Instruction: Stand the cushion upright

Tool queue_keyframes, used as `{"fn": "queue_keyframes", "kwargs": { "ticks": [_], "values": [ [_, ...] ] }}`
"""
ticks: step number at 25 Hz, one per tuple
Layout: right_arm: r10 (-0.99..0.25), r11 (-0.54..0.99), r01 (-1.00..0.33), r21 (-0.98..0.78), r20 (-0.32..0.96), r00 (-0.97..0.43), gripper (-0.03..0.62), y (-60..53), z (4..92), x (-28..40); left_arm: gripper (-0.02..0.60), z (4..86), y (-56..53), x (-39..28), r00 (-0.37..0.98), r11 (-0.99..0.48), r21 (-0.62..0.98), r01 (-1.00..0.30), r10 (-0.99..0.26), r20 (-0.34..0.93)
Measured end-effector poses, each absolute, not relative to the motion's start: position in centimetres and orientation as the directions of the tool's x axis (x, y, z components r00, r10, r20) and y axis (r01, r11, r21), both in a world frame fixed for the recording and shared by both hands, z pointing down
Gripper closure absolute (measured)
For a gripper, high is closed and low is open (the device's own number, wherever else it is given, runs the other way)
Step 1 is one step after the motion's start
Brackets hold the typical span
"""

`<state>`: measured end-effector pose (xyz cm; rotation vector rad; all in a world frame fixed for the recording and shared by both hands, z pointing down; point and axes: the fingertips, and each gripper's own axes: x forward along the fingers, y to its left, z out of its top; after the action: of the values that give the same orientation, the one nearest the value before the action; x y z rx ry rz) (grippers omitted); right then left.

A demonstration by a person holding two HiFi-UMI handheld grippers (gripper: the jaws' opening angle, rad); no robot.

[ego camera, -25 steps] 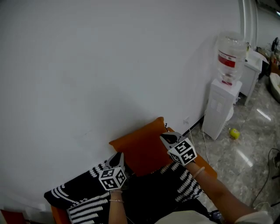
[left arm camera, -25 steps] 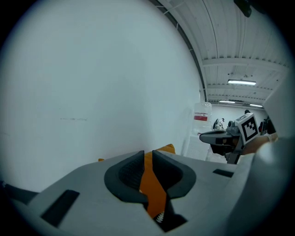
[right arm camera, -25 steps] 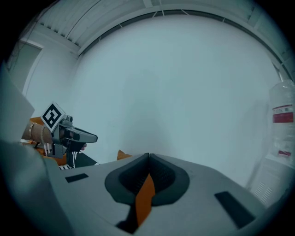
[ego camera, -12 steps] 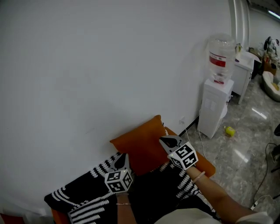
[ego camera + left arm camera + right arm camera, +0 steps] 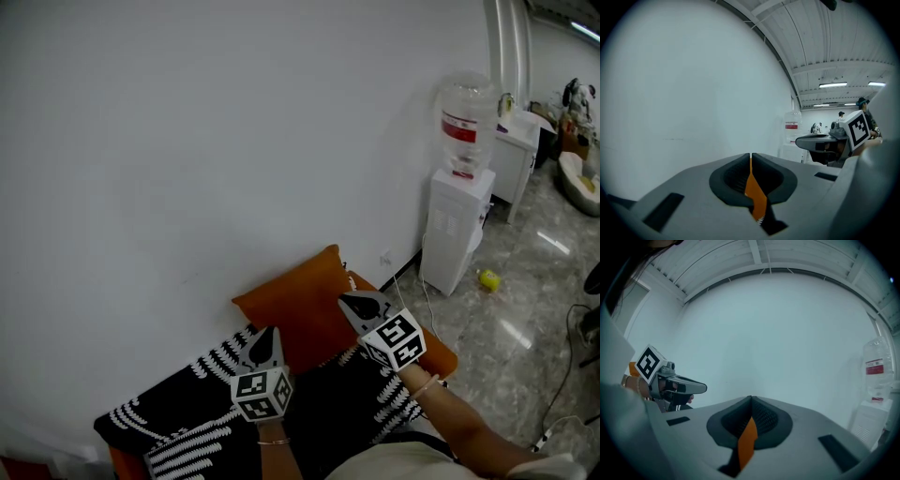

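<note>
Our left gripper (image 5: pixel 269 334) has just pinched shut on the left edge of the orange cushion (image 5: pixel 292 309); the right gripper (image 5: pixel 349 302) clamps its right edge. Both have risen, so the cushion leans against the far wall (image 5: pixel 234 141) above the striped cover (image 5: pixel 169 405). We judge it nearly upright.

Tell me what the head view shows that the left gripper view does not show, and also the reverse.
Only the head view: the whole orange cushion against the wall, the black-and-white striped cloth in front of it, the person's right arm and a small yellow thing on the floor.

Only the left gripper view: the left gripper close up, its jaws shut on a thin orange fold of the cushion, plus ceiling lights and people far off.

Both: the white wall, the water dispenser and the right gripper.
</note>
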<state>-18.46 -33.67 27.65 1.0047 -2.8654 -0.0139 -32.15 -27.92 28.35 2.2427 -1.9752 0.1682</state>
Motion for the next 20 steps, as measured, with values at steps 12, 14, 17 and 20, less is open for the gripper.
{"fn": "queue_keyframes", "kwargs": {
  "ticks": [12,14,17,20],
  "values": [
    [-0.616,0.786,-0.611,0.089,0.049,-0.786,0.586,-30.4,24.7,-13.8,0.56,25.4,-24.8,-27.0,0.079,-0.078,0.013,-0.997,-0.989,0.128],
    [-0.612,0.79,-0.606,0.093,0.047,-0.79,0.586,-29.6,24.4,-12.7,0.561,25.0,-24.1,-25.7,0.077,-0.075,0.021,-0.997,-0.99,0.122],
    [-0.607,0.794,-0.602,0.091,0.049,-0.793,0.586,-28.8,24.1,-10.8,0.561,24.3,-23.3,-23.8,0.072,-0.07,0.017,-0.997,-0.991,0.117],
    [-0.6,0.799,-0.596,0.082,0.03,-0.8,0.586,-27.8,23.4,-9.3,0.561,23.8,-22.4,-22.3,0.07,-0.068,0.018,-0.997,-0.991,0.115]
  ]
}}
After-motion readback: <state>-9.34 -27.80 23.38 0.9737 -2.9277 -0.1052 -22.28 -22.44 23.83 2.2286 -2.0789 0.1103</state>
